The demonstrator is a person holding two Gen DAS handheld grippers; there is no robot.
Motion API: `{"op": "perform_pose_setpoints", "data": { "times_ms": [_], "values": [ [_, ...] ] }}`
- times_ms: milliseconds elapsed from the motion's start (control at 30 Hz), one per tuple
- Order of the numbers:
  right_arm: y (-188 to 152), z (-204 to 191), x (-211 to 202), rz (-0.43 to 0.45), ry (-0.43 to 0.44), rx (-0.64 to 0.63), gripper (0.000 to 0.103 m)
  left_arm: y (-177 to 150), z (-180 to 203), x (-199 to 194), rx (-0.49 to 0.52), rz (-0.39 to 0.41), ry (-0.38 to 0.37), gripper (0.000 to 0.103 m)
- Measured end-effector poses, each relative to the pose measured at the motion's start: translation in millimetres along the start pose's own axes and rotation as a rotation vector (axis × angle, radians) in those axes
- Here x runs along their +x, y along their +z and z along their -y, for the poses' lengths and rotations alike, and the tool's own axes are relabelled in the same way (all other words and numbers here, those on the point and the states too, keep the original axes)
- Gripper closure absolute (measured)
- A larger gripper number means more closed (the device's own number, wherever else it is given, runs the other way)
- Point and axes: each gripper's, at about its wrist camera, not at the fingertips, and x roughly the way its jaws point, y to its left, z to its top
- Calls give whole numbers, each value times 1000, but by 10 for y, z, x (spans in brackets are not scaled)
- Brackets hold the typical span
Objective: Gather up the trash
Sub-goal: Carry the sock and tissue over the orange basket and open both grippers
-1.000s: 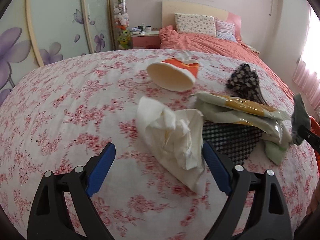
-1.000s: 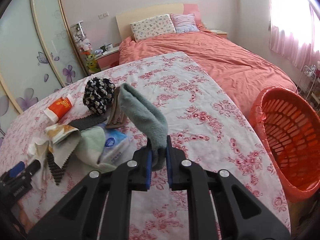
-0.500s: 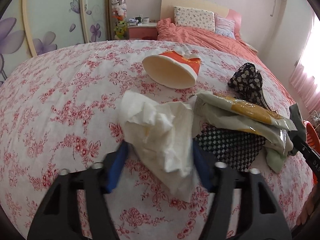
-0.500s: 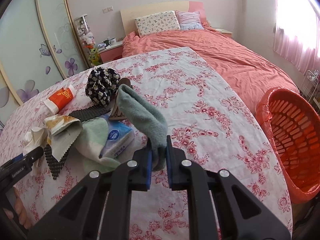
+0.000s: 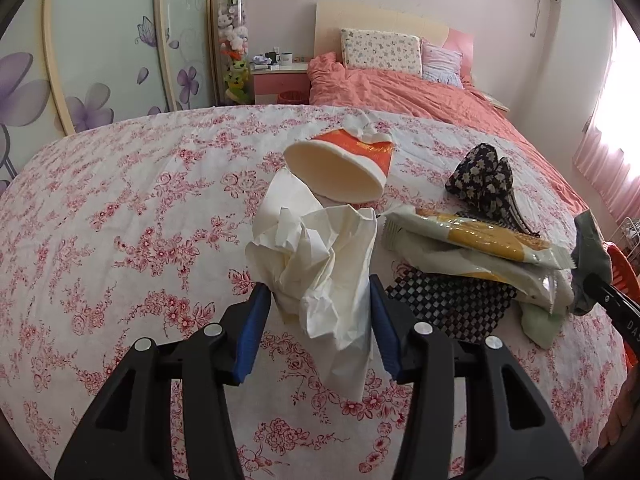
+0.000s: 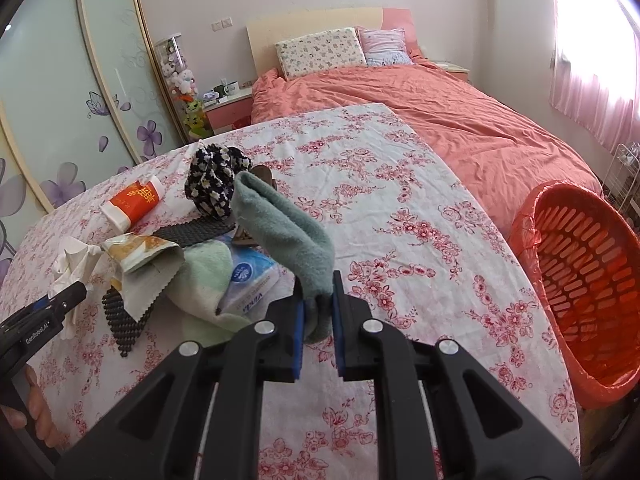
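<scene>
My left gripper (image 5: 318, 314) is shut on a crumpled white tissue (image 5: 320, 264) and holds it just above the floral table. Behind it lie an orange and white paper cup (image 5: 340, 168) on its side and a yellow snack wrapper (image 5: 472, 240). My right gripper (image 6: 318, 320) is shut on a grey-green sock (image 6: 284, 228) that stands up from its jaws. An orange mesh basket (image 6: 580, 272) stands off the table's right edge. In the right wrist view the left gripper (image 6: 60, 300) shows with the tissue (image 6: 72, 256).
A pile sits on the floral tablecloth (image 6: 400, 200): a black floral pouch (image 6: 212, 180), a black mesh mat (image 5: 444, 296), a light green cloth (image 6: 204, 276) and a tissue pack (image 6: 248, 280). A bed with a coral quilt (image 6: 460, 120) lies behind.
My left gripper moved onto the tissue, closed on it and raised it. My right gripper held the sock throughout and barely moved.
</scene>
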Motion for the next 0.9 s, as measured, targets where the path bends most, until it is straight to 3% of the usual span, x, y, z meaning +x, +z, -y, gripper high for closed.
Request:
{"op": "perform_pose_setpoints", "data": {
  "times_ms": [400, 900],
  "values": [
    [49, 122, -289, 37, 18, 34, 90, 116, 224, -354, 39, 68, -27, 54],
    [154, 629, -1002, 167, 16, 110, 90, 223, 1025, -892, 147, 168, -147, 54]
  ]
}}
